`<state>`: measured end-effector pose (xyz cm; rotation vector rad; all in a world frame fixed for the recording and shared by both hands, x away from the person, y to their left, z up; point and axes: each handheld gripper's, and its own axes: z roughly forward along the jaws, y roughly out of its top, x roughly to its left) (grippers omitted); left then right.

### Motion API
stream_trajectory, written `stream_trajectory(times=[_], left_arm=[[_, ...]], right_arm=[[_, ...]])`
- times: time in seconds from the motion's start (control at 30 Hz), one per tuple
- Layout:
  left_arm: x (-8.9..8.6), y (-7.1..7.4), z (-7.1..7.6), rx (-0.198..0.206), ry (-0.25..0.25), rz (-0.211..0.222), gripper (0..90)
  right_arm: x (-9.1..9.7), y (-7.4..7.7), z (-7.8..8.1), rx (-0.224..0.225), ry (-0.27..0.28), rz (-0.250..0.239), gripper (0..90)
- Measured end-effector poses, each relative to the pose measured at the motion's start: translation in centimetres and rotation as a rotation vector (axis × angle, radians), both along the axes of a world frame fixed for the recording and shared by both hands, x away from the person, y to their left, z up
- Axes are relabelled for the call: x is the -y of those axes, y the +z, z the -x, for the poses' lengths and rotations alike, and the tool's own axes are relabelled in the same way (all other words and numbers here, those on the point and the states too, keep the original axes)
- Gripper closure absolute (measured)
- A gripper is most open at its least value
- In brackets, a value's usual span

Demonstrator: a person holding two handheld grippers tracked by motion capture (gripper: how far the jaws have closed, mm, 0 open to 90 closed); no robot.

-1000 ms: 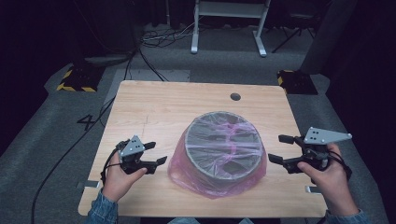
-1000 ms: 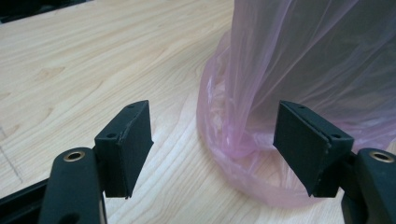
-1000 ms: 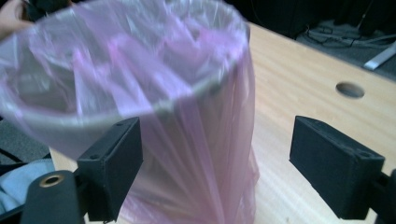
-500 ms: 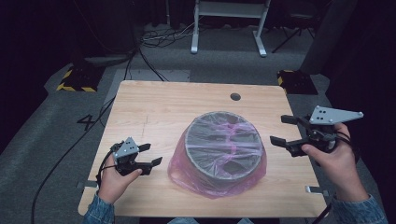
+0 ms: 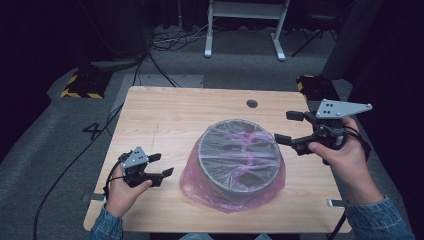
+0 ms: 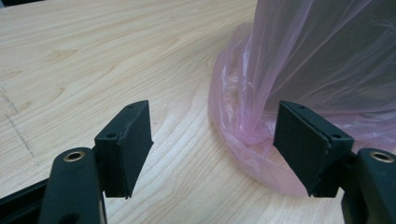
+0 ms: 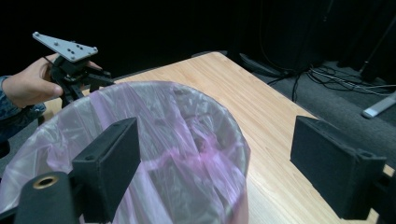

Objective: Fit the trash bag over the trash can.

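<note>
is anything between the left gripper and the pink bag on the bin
Nothing visible. The left gripper sits open beside the pink bag, with bare table between its jaws and the bag's bunched lower edge close by the right jaw.

The room is dark, with black walls all around. A light wooden table [image 5: 165, 120] stands on a grey carpet floor [image 5: 60, 150]. The table has a small round hole [image 5: 252, 104] near its far edge. Behind it stands a white metal frame [image 5: 245, 20] with two legs. Black cables [image 5: 170, 42] lie on the floor. Two yellow and black striped blocks [image 5: 80, 86] sit near the table's far corners.
</note>
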<state>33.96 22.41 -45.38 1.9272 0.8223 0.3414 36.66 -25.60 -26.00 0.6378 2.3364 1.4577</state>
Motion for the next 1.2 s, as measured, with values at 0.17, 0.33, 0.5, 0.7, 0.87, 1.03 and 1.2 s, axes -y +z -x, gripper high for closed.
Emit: stream_trajectory(times=[0.17, 0.33, 0.5, 0.7, 0.87, 1.03, 1.2], left_arm=[[0.0, -0.1, 0.0, -0.002, -0.002, 0.001, 28.0], [-0.7, -0.2, 0.4, -0.002, 0.012, 0.014, 28.0], [-1.4, -0.2, 1.0, -0.001, 0.029, 0.019, 28.0], [-2.3, -0.2, 1.9, -0.002, 0.058, 0.024, 28.0], [-3.0, -0.2, 2.5, 0.001, 0.081, 0.032, 28.0], [-3.2, -0.2, 2.7, -0.001, 0.086, 0.032, 28.0], [-3.2, -0.2, 2.6, -0.002, 0.086, 0.035, 28.0]], right_arm=[[-1.7, 0.2, -0.8, 0.002, 0.024, 0.024, 16.2], [-3.9, 0.0, -1.4, -0.004, 0.05, 0.017, 16.2], [-6.4, -0.6, -2.1, -0.023, 0.068, 0.006, 16.4], [-8.8, -1.5, -2.6, -0.044, 0.108, 0.01, 17.3], [-10.7, -2.8, -3.0, -0.082, 0.129, 0.02, 17.7], [-12.5, -4.4, -3.2, -0.108, 0.143, 0.087, 18.2], [-13.8, -5.9, -3.6, -0.139, 0.142, 0.149, 18.7]])
